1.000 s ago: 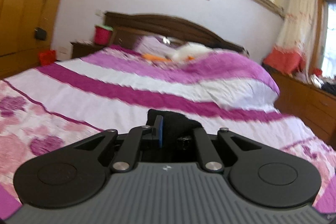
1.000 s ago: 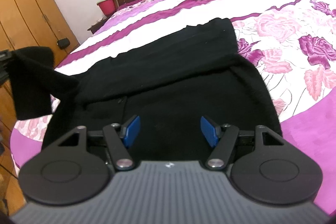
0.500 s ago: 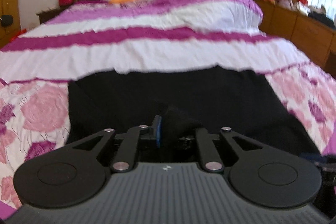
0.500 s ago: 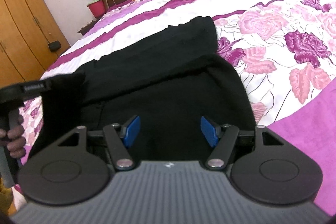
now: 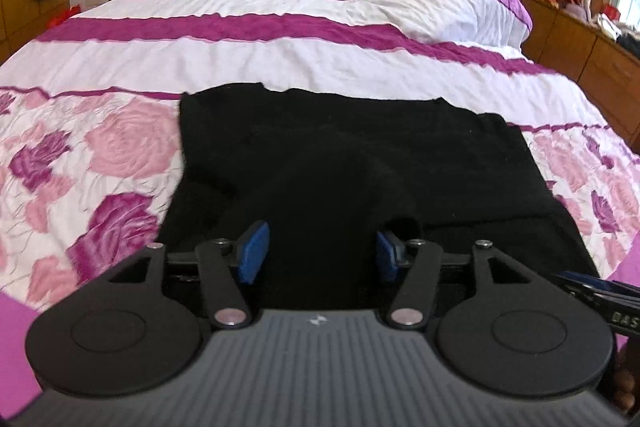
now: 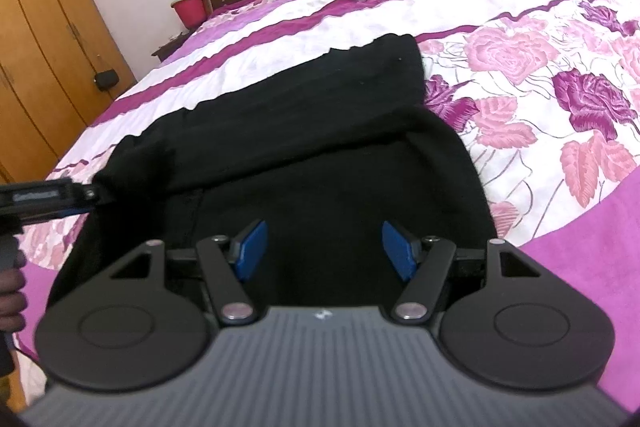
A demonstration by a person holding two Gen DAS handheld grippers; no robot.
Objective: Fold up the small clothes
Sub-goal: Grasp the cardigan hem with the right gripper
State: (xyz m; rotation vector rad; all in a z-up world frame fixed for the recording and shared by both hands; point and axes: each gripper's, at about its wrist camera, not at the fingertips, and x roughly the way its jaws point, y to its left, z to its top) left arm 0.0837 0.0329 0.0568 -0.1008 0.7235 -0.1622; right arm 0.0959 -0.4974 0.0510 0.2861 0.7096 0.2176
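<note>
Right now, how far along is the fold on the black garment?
Done: the black knit garment lies on the pink-and-purple floral bedspread with one side already folded over its middle. In hand: nothing; the left gripper has just been opening and its pads press nothing, and the right gripper hovers open above the near edge. Left: the remaining folds.

Partly readable lettering on the two handheld grippers; no other text.

At the right edge of the left wrist view, the side of the right gripper point(image 5: 600, 301) carries pale capital letters reading "DAS", cut off by the picture's edge. At the left edge of the right wrist view, the left gripper point(image 6: 48, 195) bears a line of pale lettering, too blurred to read. A small pale logo mark sits on each gripper's near grey ribbed housing, without legible letters.
</note>
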